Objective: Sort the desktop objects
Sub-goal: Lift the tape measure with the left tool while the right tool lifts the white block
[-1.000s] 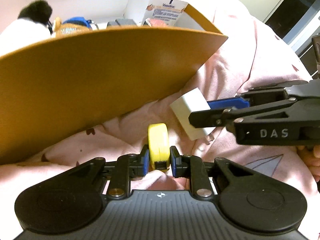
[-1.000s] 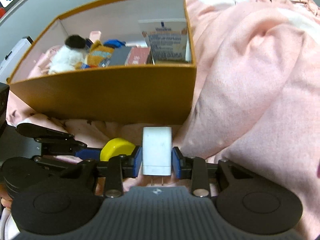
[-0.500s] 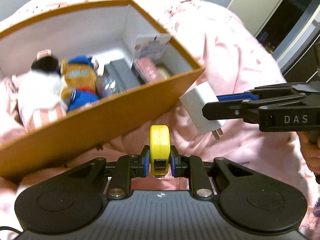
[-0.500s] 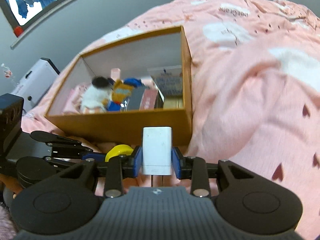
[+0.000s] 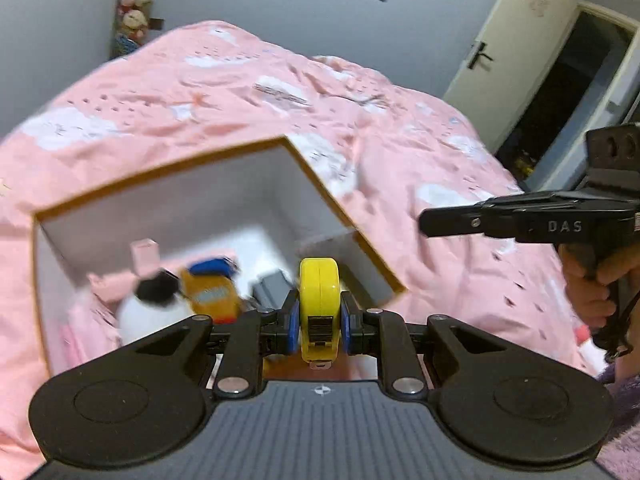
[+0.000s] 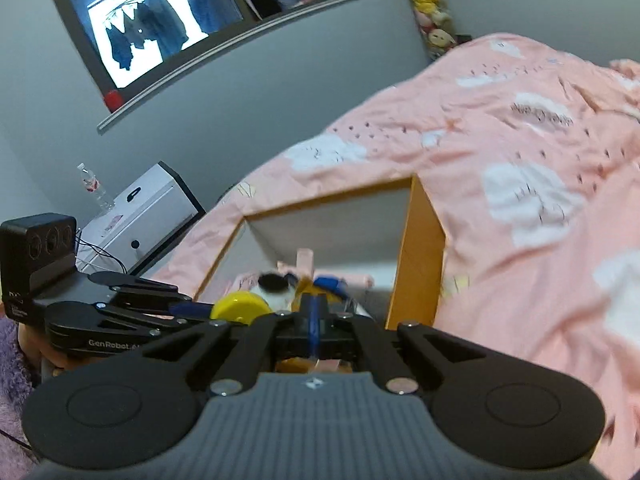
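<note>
My left gripper is shut on a yellow tape measure and holds it above the near edge of the orange open box. The tape measure also shows in the right wrist view. My right gripper is shut with its blue pads together and nothing between them; the white charger is not in view. It shows from the side in the left wrist view, to the right of the box. Inside the box lie a white and black plush, an orange and blue plush and a grey item.
The box sits on a bed with a pink quilt. A white cabinet with a water bottle stands beside the bed. A door stands at the back right.
Both grippers have risen well above the box. The white charger has left my right gripper, which has shut on nothing. My left gripper still holds the tape measure.
</note>
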